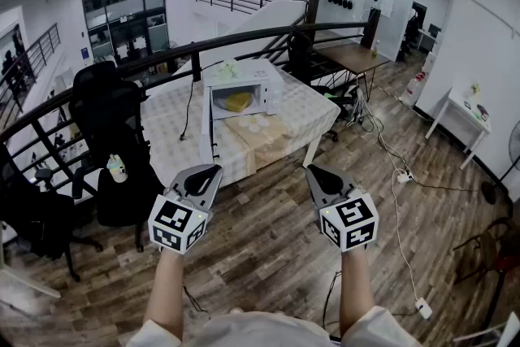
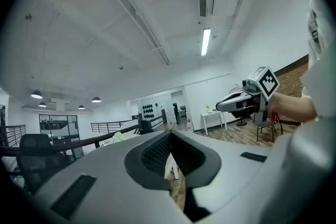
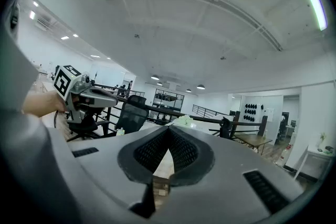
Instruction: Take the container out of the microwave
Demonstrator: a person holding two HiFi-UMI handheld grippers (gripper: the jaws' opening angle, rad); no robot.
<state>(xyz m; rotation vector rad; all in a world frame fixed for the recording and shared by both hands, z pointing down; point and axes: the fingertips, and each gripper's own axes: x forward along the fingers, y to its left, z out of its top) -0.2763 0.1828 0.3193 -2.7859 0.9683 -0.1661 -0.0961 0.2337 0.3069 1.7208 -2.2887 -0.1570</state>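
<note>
Head view: a white microwave [image 1: 268, 81] sits open on a far table [image 1: 321, 114] with the yellow container [image 1: 238, 101] inside. The left gripper [image 1: 213, 173] and right gripper [image 1: 314, 173] are well short of it, jaws together and empty. The whole removal looks still to do.

Wood planks are seen on the floor [image 1: 268, 215], grainy with a slight sheen. The tablecloth [image 1: 175, 126] is read as matt checked fabric. The microwave [image 1: 244, 75] casing is noted as smooth white gloss. Matt grey plastic is seen on the left gripper [image 1: 213, 169] and right gripper [image 1: 313, 171], with black ribbed pads [image 2: 157, 155]. The railing [image 1: 244, 39] is taken as dark metal.
</note>
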